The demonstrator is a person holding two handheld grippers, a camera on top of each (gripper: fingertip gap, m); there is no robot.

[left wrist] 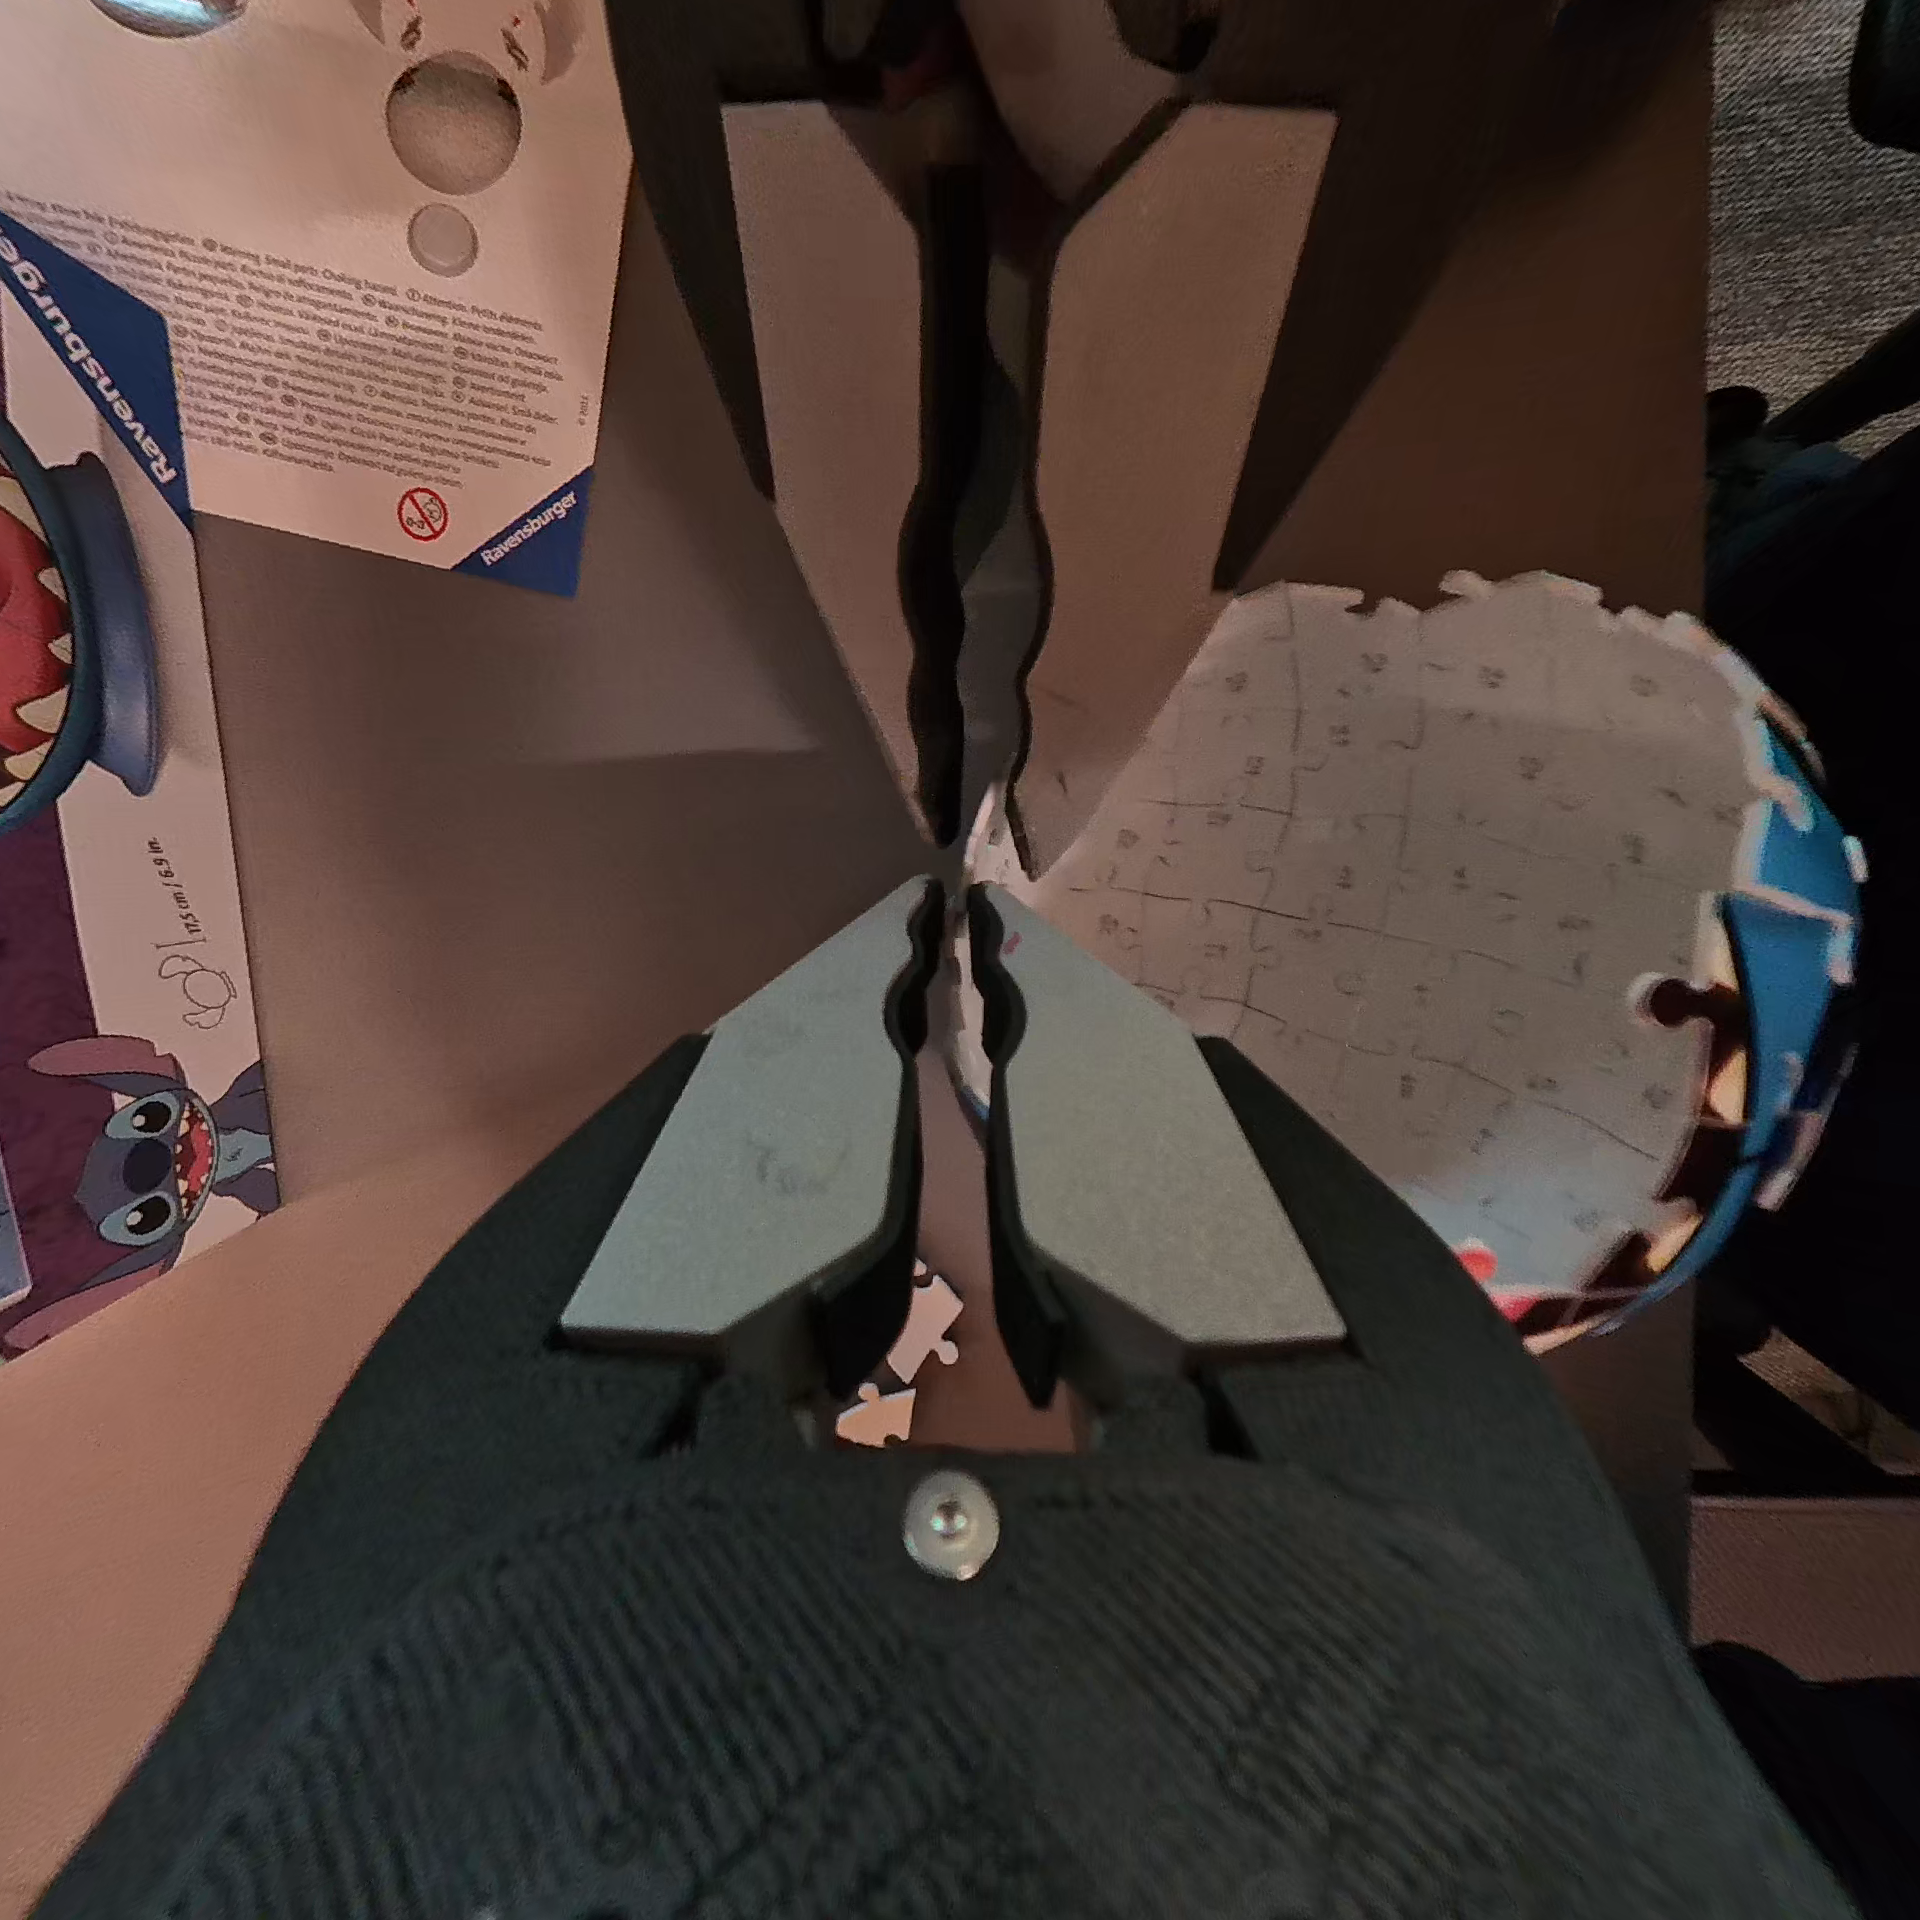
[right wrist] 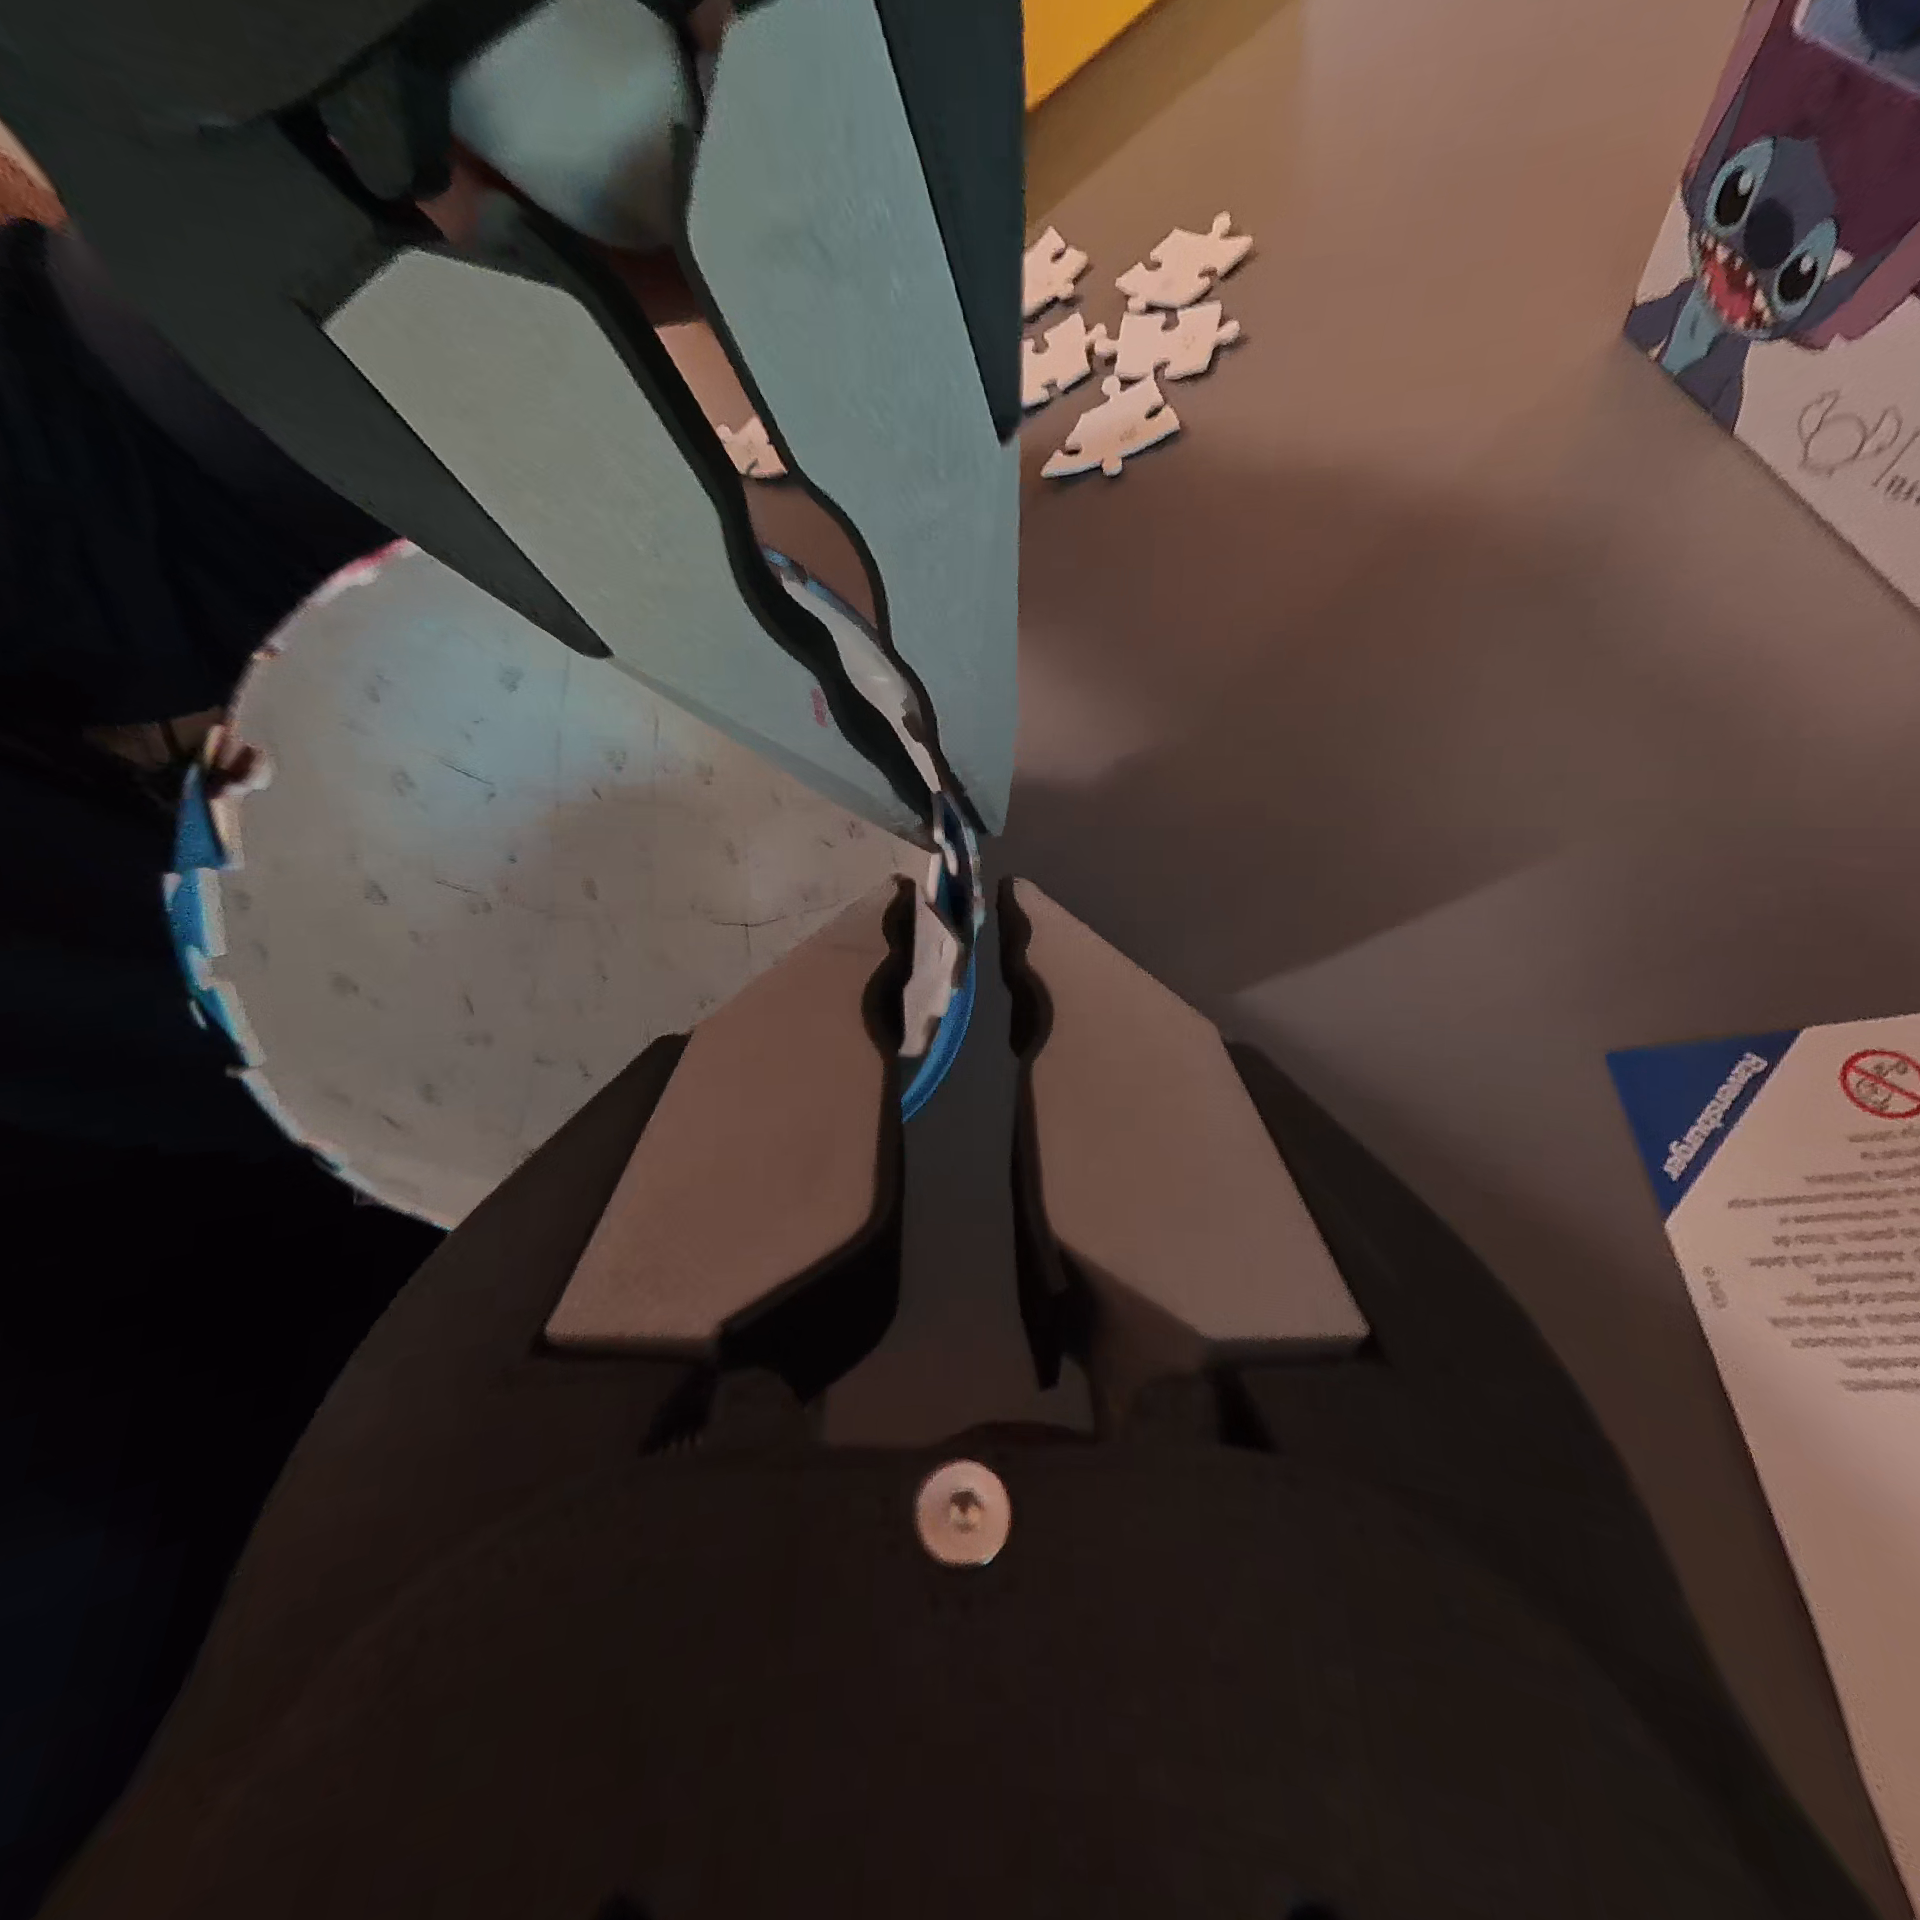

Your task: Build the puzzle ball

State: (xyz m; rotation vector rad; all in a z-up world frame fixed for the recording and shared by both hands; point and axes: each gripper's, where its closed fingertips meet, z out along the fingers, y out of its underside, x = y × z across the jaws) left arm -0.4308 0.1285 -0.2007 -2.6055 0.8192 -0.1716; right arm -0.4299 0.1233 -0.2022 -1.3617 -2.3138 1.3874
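On the brown bench (left wrist: 468,831), the half-built puzzle ball (left wrist: 1455,935) sits at the right of the left wrist view. It looks like an open bowl, white inside and blue outside. At the left edge of that view lies the puzzle box (left wrist: 135,1039) with a blue cartoon animal on it, and a printed sheet (left wrist: 343,343) lies at the upper left. The left claw (left wrist: 956,904) pinches the ball's rim near the middle of the frame. The right claw (right wrist: 956,894) meets it tip to tip, with the rim between its fingers, but I cannot tell if it grips. Loose white pieces (right wrist: 1132,332) lie at the top of the right wrist view.
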